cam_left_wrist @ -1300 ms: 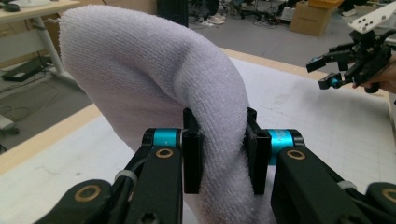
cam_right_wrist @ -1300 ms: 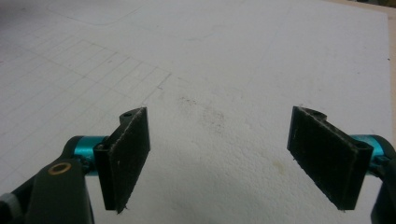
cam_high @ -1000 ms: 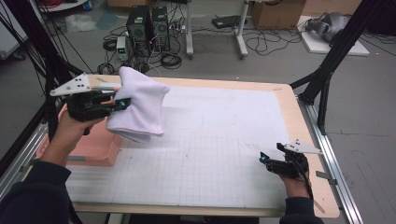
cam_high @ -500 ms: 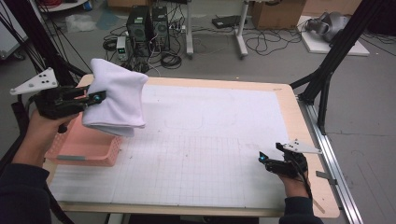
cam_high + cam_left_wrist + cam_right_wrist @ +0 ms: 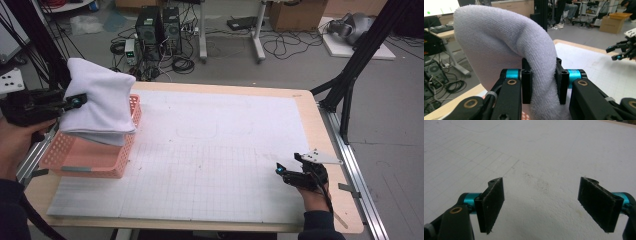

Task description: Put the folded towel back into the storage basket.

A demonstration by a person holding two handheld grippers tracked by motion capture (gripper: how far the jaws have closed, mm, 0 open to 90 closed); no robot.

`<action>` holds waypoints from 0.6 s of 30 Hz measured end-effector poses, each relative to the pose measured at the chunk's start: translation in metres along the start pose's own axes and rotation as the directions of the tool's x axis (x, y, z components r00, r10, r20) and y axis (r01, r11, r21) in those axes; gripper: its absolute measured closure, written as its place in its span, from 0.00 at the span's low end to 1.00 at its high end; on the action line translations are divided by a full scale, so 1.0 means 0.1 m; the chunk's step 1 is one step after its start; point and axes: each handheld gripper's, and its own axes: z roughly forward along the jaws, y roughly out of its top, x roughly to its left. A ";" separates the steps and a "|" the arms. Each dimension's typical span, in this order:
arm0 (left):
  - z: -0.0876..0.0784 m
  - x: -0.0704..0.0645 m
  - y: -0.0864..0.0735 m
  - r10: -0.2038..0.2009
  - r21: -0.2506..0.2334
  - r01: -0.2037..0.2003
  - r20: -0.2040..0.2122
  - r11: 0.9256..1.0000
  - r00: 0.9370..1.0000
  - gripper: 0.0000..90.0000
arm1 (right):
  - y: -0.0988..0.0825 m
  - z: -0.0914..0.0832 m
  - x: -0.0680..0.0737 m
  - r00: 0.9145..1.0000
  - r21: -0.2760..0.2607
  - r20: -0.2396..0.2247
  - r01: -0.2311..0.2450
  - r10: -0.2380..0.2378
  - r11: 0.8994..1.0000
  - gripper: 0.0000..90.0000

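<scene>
A folded white towel (image 5: 100,102) hangs over the pink plastic basket (image 5: 90,155) at the table's left edge. My left gripper (image 5: 75,101) is shut on the towel's near fold; in the left gripper view the thick terry cloth (image 5: 506,45) is pinched between both pads (image 5: 527,85). My right gripper (image 5: 281,170) rests low on the white gridded mat (image 5: 220,150) near the front right corner. Its pads (image 5: 492,203) stand wide apart with nothing between them, and the right gripper (image 5: 546,207) faces bare mat.
The wooden table rim (image 5: 320,120) frames the mat. Black frame posts (image 5: 350,75) rise at the right and far left. Computers and cables (image 5: 160,30) lie on the floor beyond the table's far edge.
My left gripper has carried the towel leftward and slightly up, from over the mat's left part to above the pink basket. The right gripper has stayed put.
</scene>
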 end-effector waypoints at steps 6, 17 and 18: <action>-0.09 0.10 -0.09 -0.001 0.029 0.002 -0.019 1.000 1.000 0.82 | 0.01 0.02 0.03 1.000 0.003 -0.003 0.009 -0.009 1.000 0.22; -0.19 0.31 -0.39 -0.020 0.159 0.034 -0.092 0.987 0.996 0.82 | 0.00 0.02 0.04 1.000 0.015 0.000 0.012 -0.012 1.000 0.22; -0.18 0.32 -0.42 -0.019 0.171 0.035 -0.092 0.985 0.996 0.82 | 0.00 0.03 0.04 1.000 0.014 0.001 0.018 -0.018 1.000 0.22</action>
